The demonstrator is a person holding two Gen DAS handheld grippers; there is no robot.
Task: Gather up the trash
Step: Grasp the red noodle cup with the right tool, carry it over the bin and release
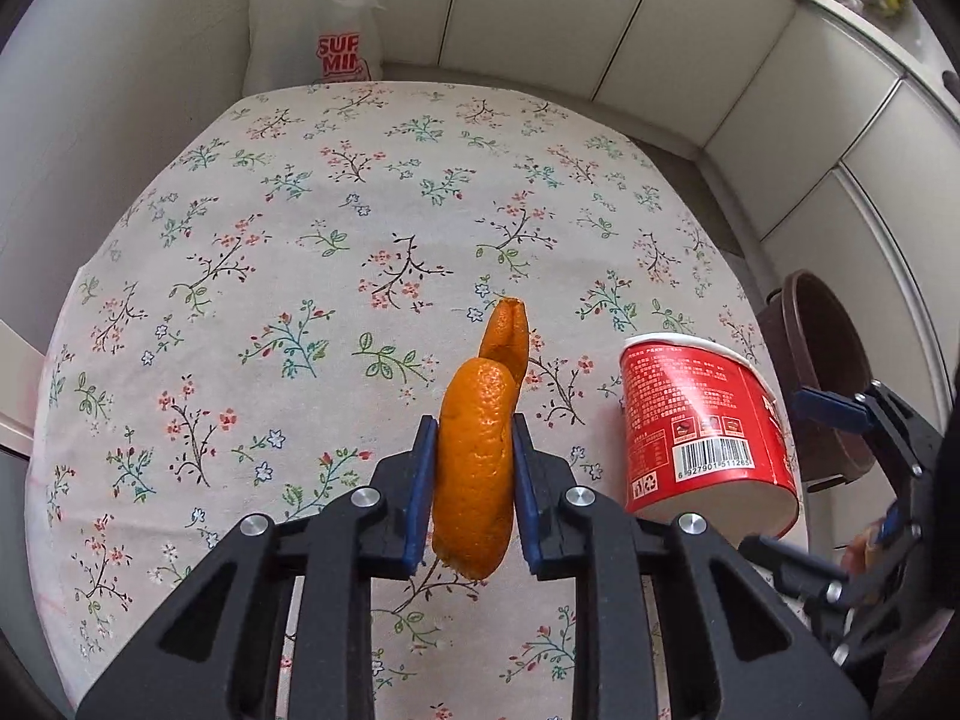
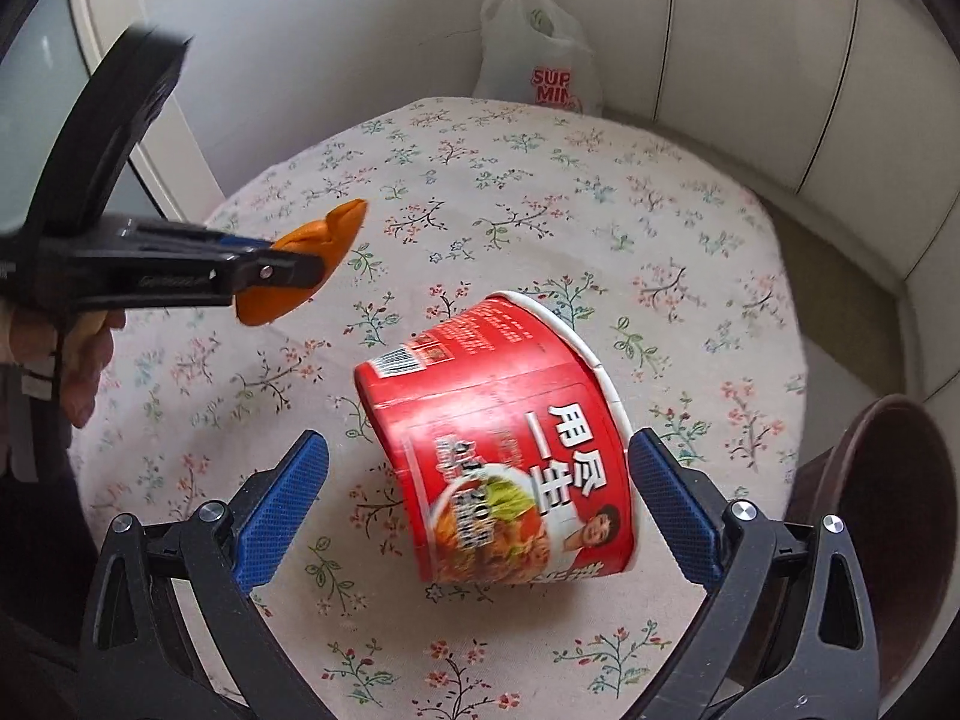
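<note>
My left gripper (image 1: 471, 429) is shut on a curled orange peel (image 1: 474, 456), which is pinched between the blue pads and held off the cloth. The right wrist view shows that gripper (image 2: 288, 270) from the side, with the peel (image 2: 336, 228) sticking out past its tips. A red instant-noodle cup (image 2: 510, 438) lies tilted on its side on the floral tablecloth (image 2: 480, 192). My right gripper (image 2: 477, 444) stands open around it, the right pad close to the cup's white rim and the left pad well clear. In the left wrist view the cup (image 1: 702, 420) is at the right.
A brown bin (image 2: 888, 510) stands just off the table's right edge, also seen as the bin (image 1: 822, 348) behind the cup. A white plastic bag (image 1: 312, 30) sits at the table's far end against the wall. White cabinets line the right side.
</note>
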